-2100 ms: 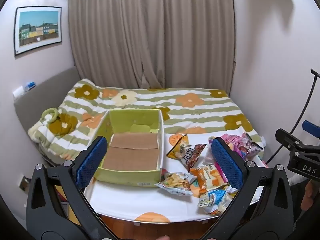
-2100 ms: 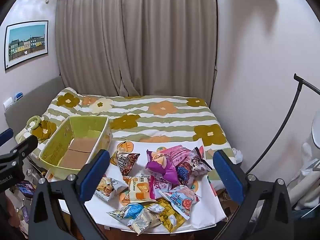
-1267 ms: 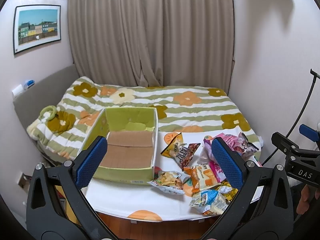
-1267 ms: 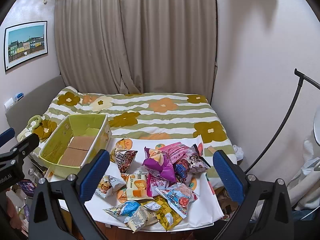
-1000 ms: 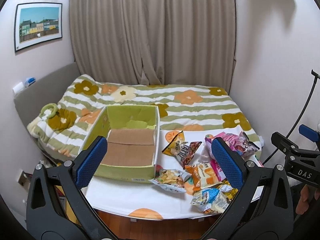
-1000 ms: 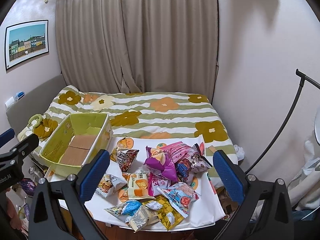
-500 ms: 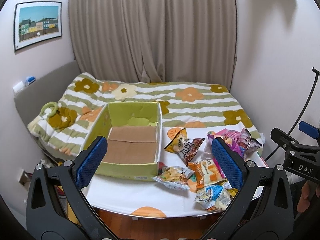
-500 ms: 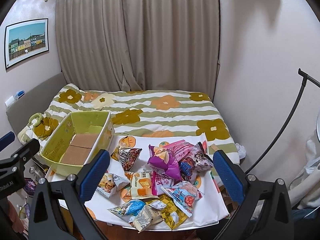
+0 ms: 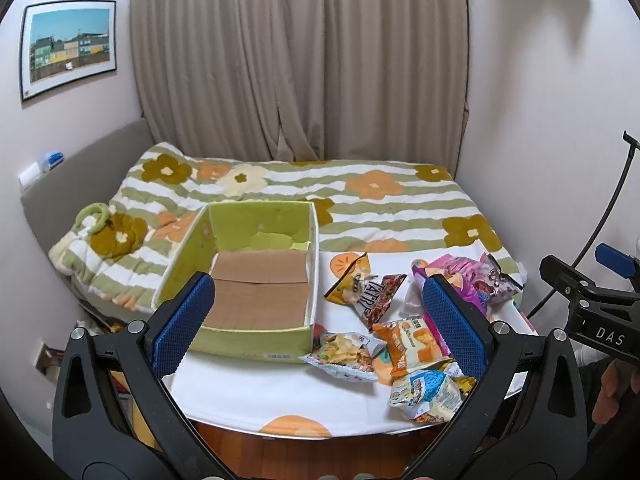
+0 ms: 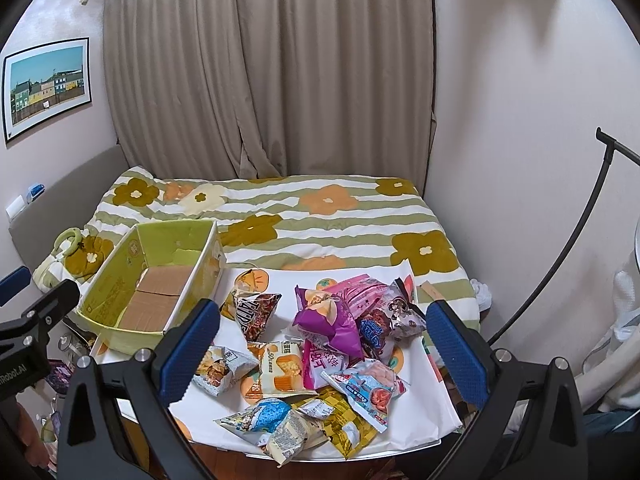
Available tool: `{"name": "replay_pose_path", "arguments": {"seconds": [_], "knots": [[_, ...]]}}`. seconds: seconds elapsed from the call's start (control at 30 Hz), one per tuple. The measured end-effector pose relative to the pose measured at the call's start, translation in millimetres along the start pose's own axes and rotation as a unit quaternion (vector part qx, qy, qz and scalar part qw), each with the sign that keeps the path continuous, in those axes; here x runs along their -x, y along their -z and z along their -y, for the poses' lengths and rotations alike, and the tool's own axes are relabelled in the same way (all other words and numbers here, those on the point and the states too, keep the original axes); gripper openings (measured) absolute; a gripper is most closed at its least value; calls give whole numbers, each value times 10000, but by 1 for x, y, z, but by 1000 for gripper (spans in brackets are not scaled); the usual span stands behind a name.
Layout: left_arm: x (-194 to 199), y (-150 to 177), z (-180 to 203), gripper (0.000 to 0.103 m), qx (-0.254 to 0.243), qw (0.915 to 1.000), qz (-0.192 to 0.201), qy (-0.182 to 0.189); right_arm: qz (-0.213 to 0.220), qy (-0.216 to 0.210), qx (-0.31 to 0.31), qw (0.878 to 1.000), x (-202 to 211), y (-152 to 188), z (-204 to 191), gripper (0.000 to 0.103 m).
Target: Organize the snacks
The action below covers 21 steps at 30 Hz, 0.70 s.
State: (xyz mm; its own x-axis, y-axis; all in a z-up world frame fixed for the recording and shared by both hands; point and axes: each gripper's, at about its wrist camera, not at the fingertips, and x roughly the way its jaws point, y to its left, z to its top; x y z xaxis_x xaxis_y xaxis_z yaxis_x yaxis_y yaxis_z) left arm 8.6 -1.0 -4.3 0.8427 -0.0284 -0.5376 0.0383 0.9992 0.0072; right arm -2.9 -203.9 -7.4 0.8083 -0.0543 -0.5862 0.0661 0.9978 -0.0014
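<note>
Green cardboard makes up the box (image 9: 248,264) we mean to fill, and its brown floor is bare: we judge that nothing has been sorted yet. It sits on the left part of the desk (image 9: 256,392), which is covered by a white cloth with orange prints, with the flowered bed (image 9: 380,200) just behind.

Every snack lies loose to the right of the box. Nearest it are a dark triangular chip bag (image 10: 256,312) and a small pale packet (image 10: 220,368). Beside those lies an orange packet (image 10: 280,372), and further right a purple bag (image 10: 328,320) tops a heap of pink ones. A blue-and-white packet (image 10: 268,424) sits at the desk's front edge.

Our left gripper (image 9: 316,320) hangs above the box's front right corner and our right gripper (image 10: 324,348) above the pile, both with jaws spread wide and holding nothing. As we read it, the whole job is left: each packet has yet to be lifted across into the box.
</note>
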Motion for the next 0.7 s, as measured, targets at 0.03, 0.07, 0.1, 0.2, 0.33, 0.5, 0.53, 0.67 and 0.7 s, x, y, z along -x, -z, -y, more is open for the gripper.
{"name": "replay_pose_path", "arguments": {"seconds": [0.03, 0.07, 0.1, 0.2, 0.33, 0.5, 0.53, 0.67, 0.7], "knots": [[0, 0, -1, 103, 0, 10000, -1, 6, -2, 2, -1, 10000, 0, 0, 0, 103], [0, 0, 0, 103, -2, 10000, -3, 4, -5, 4, 1, 10000, 1, 1, -1, 103], [0, 0, 0, 103, -3, 10000, -4, 4, -6, -2, 1, 10000, 0, 0, 0, 103], [0, 0, 0, 103, 2, 10000, -7, 7, -10, -3, -5, 10000, 0, -1, 1, 103], [-1, -1, 0, 103, 3, 10000, -7, 8, -10, -8, -5, 10000, 0, -1, 1, 103], [-3, -1, 2, 103, -5, 10000, -9, 18, -25, -11, -7, 10000, 0, -1, 0, 103], [-4, -1, 3, 103, -6, 10000, -9, 21, -24, -5, -9, 10000, -1, -2, 0, 103], [-5, -1, 4, 103, -5, 10000, -17, 30, -26, -6, -10, 10000, -1, -3, 1, 103], [-6, -1, 5, 103, -4, 10000, -18, 36, -25, -2, -14, 10000, -1, -2, 1, 103]]}}
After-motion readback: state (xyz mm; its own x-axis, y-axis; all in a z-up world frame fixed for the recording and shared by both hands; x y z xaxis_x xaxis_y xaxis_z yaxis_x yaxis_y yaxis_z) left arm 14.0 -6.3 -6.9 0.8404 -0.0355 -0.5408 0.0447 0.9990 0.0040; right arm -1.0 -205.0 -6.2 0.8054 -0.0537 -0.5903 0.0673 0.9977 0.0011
